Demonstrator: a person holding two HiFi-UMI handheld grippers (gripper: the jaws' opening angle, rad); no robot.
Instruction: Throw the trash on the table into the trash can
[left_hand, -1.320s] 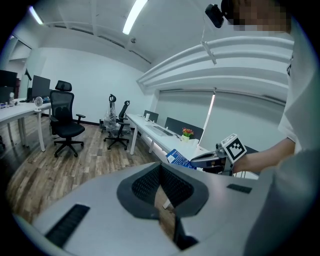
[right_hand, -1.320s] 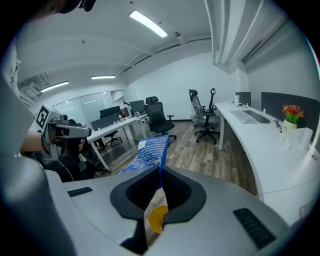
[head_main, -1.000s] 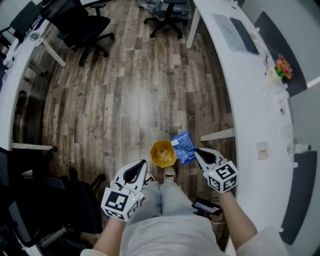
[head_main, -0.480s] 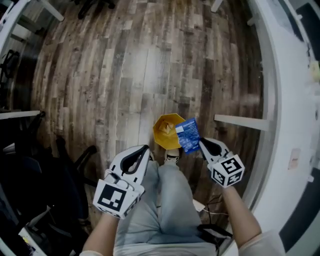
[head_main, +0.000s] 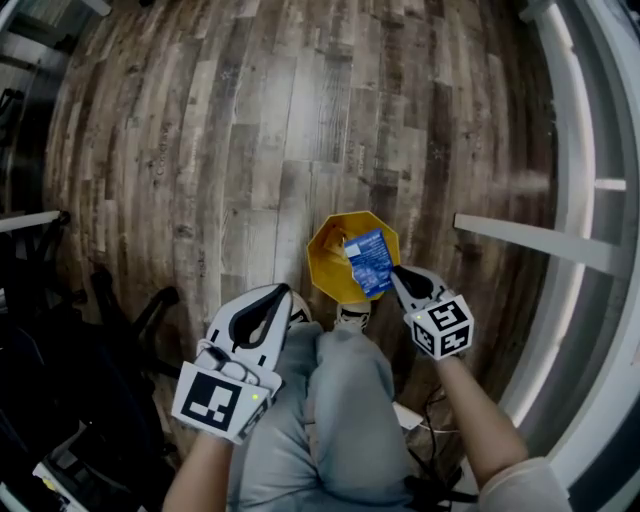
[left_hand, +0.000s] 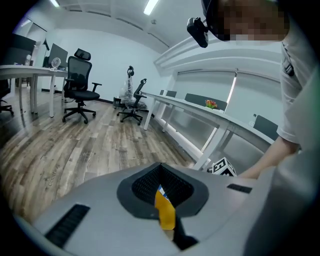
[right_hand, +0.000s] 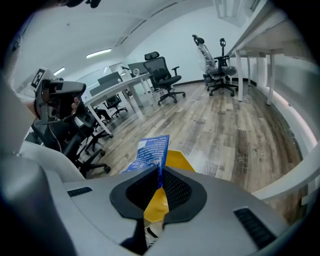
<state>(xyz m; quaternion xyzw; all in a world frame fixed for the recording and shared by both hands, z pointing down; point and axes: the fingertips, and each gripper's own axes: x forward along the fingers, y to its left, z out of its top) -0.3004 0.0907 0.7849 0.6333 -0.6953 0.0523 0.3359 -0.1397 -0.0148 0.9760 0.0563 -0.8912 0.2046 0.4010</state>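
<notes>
A yellow trash can (head_main: 335, 260) stands on the wood floor just in front of the person's feet. My right gripper (head_main: 394, 271) is shut on a blue snack wrapper (head_main: 369, 262), which hangs over the right half of the can's mouth. In the right gripper view the wrapper (right_hand: 150, 152) sticks up from the closed jaws, with the can's yellow rim (right_hand: 179, 160) right behind it. My left gripper (head_main: 282, 293) hovers left of the can, shut and empty. Through its jaws in the left gripper view a sliver of the yellow can (left_hand: 165, 214) shows.
The person's trouser legs (head_main: 340, 410) and a shoe (head_main: 352, 316) lie between the grippers. A white desk's legs and rail (head_main: 530, 242) run along the right. Dark office chairs (head_main: 60, 340) crowd the lower left. Bare plank floor (head_main: 250, 120) stretches beyond the can.
Both grippers have sunk toward the floor and the can looks larger. The blue wrapper, earlier at the can's right rim, now hangs over its mouth.
</notes>
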